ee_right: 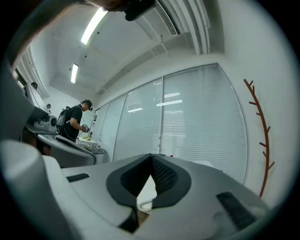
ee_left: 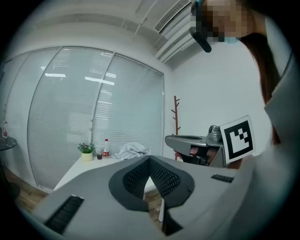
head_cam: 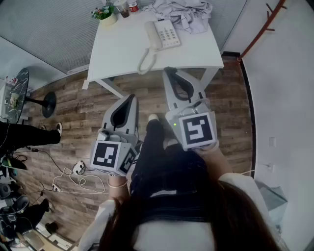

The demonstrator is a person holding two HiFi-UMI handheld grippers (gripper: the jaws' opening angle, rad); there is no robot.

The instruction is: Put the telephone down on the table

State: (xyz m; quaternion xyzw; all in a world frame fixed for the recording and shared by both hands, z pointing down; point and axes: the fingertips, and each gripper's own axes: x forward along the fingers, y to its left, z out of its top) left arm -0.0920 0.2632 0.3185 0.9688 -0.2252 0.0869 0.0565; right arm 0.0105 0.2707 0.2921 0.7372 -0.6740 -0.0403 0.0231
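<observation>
A white desk telephone (head_cam: 165,33) sits on the white table (head_cam: 117,49), its handset (head_cam: 152,35) resting on the left side of the base. Its coiled cord (head_cam: 145,62) loops toward the table's front edge. Both grippers hang over the wooden floor, short of the table and apart from the phone. My right gripper (head_cam: 168,71) points at the front edge, shut and empty; in the right gripper view (ee_right: 151,158) a bit of the cord (ee_right: 146,205) shows below its tips. My left gripper (head_cam: 131,97) is lower left, further back, also shut on nothing (ee_left: 150,160).
At the back of the table are a potted plant (head_cam: 104,13), small bottles (head_cam: 125,7) and a crumpled cloth (head_cam: 184,12). A red coat rack (head_cam: 260,28) stands at the right wall. A round side table (head_cam: 15,93), floor cables (head_cam: 73,176) and another person (ee_right: 75,121) are at the left.
</observation>
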